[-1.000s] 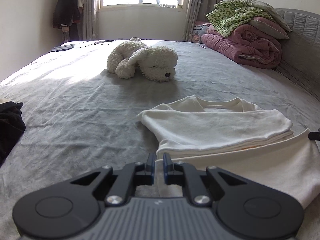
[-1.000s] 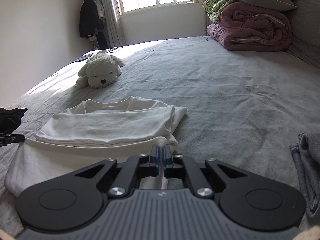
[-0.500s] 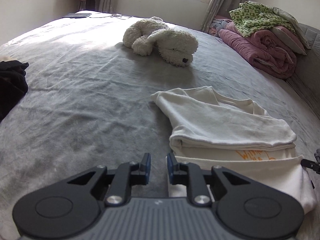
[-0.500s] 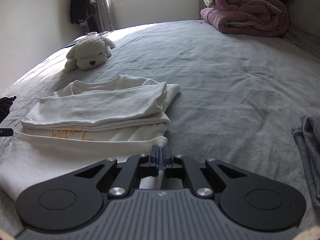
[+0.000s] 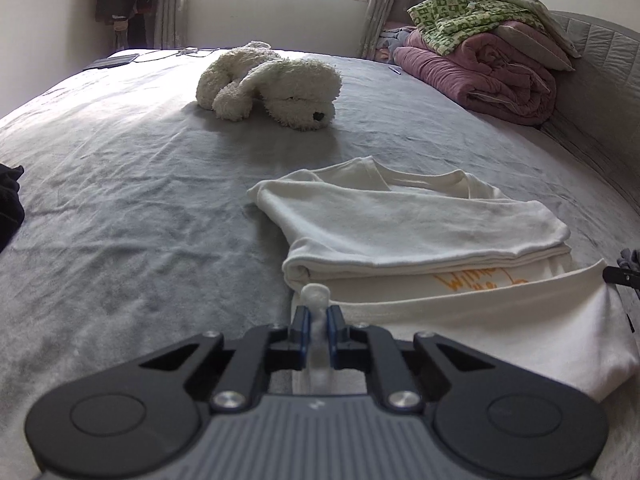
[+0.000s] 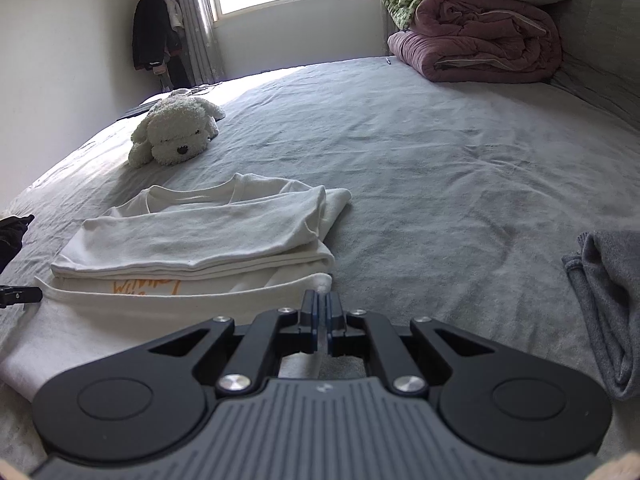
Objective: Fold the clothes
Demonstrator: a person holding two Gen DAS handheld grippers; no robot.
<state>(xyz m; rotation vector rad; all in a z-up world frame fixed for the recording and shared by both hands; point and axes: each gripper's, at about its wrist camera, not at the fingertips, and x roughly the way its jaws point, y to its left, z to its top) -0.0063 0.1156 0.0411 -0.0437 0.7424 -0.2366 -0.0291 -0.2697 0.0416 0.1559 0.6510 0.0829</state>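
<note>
A cream-white T-shirt (image 5: pixel 404 224) with orange lettering lies partly folded on the grey bed (image 5: pixel 120 208); it also shows in the right wrist view (image 6: pixel 192 240). Its near hem is lifted off the bed. My left gripper (image 5: pixel 316 318) is shut on the hem's left corner, a tuft of cloth poking up between the fingers. My right gripper (image 6: pixel 321 308) is shut on the hem's right corner (image 6: pixel 323 282). The right gripper's tip shows at the right edge of the left wrist view (image 5: pixel 618 276), and the left gripper's tip at the left edge of the right wrist view (image 6: pixel 20 295).
A white plush dog (image 5: pixel 272 86) lies beyond the shirt. Rolled pink and green quilts (image 5: pixel 484 64) are stacked by the headboard. A dark garment (image 5: pixel 10 204) lies at the left edge, a grey garment (image 6: pixel 608 300) at the right.
My left gripper opened half a second ago and has now shut on the hem's left corner. Both grippers have lifted the hem slightly. The right gripper stayed shut.
</note>
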